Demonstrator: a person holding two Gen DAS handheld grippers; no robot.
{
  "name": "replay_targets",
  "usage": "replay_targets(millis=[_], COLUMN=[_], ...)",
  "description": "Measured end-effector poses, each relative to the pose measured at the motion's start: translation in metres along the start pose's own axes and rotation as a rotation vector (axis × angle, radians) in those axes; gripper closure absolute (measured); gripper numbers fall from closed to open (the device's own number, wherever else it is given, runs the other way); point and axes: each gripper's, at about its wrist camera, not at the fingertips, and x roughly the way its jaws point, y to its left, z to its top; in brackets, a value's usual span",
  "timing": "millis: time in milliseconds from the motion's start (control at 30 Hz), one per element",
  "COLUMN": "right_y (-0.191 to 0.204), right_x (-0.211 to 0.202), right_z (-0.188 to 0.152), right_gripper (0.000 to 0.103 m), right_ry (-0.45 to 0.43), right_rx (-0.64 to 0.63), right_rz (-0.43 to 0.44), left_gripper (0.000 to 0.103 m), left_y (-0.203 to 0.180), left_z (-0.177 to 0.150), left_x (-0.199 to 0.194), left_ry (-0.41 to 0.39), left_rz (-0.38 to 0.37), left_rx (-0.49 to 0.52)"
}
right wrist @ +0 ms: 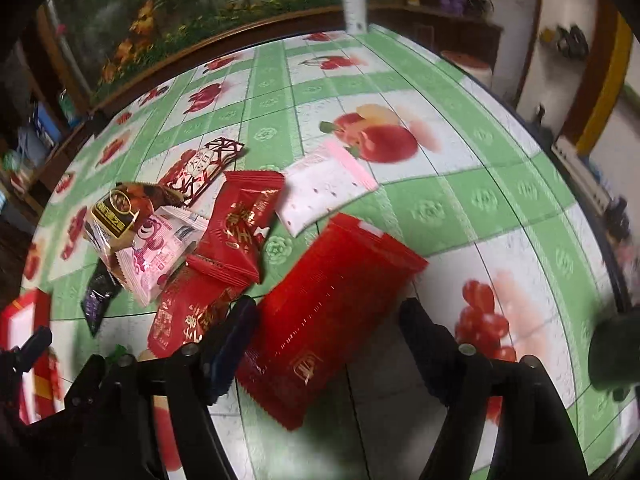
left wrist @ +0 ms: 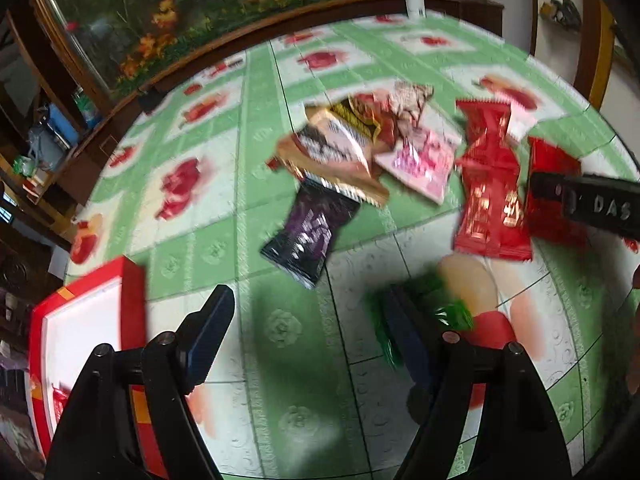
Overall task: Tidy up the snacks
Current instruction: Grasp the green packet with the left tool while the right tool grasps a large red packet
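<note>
Several snack packets lie in a loose pile on the green fruit-print tablecloth. My left gripper is open above the cloth; a small green packet lies by its right finger, and a dark purple packet lies just ahead. A red box with a white inside sits at the left. My right gripper is open and straddles a large red packet. Ahead of it lie smaller red packets, a pink packet and a white packet.
A white bottle stands at the table's far edge by a flowered panel. The right gripper's body shows in the left view over a red packet. Shelves with clutter stand at the left, beyond the table's edge.
</note>
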Motion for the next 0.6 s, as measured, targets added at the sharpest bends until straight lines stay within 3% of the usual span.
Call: replay_targets(millis=[133, 200, 267, 367, 500, 600], right_y=[0.0, -0.001, -0.002, -0.008, -0.019, -0.033], right_x=[0.0, 0.001, 0.001, -0.004, -0.016, -0.026], right_z=[0.001, 0.003, 0.002, -0.003, -0.017, -0.029], right_gripper=[0.029, 0.035, 0.041, 0.045, 0.046, 0.046], right_ry=[0.012, 0.016, 0.017, 0.018, 0.026, 0.05], right_rx=[-0.039, -0.042, -0.046, -0.062, -0.103, -0.156], right_rz=[0.012, 0.038, 0.05, 0.074, 0.089, 0.091], left_gripper=[0.026, 0.026, 0.044, 0.059, 0.064, 0.064], left_y=[0.001, 0.004, 0.004, -0.007, -0.017, -0.021], left_z=[-0.002, -0.003, -0.005, -0.008, -0.013, -0.024], left_x=[0.0, 0.001, 0.001, -0.006, -0.013, -0.022], left_ry=[-0.022, -0.02, -0.029, -0.053, -0.064, -0.021], left_rz=[-0.023, -0.049, -0.09, -0.128, -0.196, -0.319], left_rx=[-0.001, -0.017, -0.012, 0.042, 0.082, 0.095])
